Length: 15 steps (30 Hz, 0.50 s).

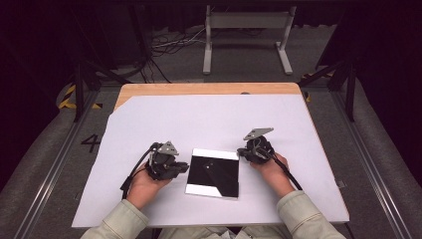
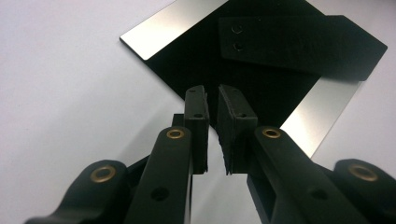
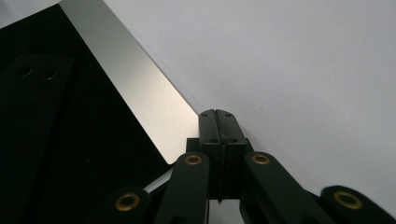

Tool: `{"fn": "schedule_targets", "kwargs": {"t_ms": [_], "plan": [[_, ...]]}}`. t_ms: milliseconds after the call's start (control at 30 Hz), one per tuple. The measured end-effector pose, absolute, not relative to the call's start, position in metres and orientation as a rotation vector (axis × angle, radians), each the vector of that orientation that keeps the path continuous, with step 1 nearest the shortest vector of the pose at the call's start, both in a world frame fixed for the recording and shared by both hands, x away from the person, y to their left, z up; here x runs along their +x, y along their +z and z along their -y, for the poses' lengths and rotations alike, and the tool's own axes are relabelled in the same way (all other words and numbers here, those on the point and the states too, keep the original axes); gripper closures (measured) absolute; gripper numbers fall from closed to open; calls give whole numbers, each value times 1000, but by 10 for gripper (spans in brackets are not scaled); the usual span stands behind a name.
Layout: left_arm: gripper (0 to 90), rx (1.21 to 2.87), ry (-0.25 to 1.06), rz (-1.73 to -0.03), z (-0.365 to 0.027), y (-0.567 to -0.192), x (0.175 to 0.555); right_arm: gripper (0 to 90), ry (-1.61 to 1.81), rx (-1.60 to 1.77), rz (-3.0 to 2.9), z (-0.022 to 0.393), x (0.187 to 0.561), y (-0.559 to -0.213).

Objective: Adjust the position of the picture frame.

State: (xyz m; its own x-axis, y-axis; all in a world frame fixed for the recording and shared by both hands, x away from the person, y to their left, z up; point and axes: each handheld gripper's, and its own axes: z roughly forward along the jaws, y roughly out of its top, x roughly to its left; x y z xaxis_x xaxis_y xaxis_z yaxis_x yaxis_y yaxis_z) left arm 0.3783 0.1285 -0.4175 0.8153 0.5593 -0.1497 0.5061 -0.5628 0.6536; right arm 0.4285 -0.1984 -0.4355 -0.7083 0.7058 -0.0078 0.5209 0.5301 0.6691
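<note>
- Left gripper (image 1: 182, 167): jaws nearly together, a narrow gap between the pads, nothing pinched; the left gripper view has the tips hovering over the near corner of the mirror tile (image 2: 261, 70).
- Left hand (image 1: 144, 186) holds it from the bottom left, cable trailing beside the wrist.
- Right gripper (image 1: 242, 152): jaws pressed fully together, nothing between them.
- In the right gripper view its tips (image 3: 218, 122) sit just beside a corner of the tile, on the white sheet (image 3: 303, 70); touching or not, can't tell.
- Right hand (image 1: 271, 168) comes in from the bottom right.
- Mirror tile (image 1: 214, 173): square, dark reflective face with bright edges, lies flat on the white sheet (image 1: 209, 119) between the two grippers.
- Sheet covers a wooden table (image 1: 199, 88).
</note>
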Motion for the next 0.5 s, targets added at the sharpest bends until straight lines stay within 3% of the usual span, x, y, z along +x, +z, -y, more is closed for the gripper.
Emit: {"fn": "schedule_targets", "kwargs": {"t_ms": [400,500], "plan": [[818,2278,104,-784,-130,-418,377,900,971,982,-2509,190,434,-437],[766,2271,122,-784,-131,-417,377,900,975,969,-2484,193,431,-431]]}}
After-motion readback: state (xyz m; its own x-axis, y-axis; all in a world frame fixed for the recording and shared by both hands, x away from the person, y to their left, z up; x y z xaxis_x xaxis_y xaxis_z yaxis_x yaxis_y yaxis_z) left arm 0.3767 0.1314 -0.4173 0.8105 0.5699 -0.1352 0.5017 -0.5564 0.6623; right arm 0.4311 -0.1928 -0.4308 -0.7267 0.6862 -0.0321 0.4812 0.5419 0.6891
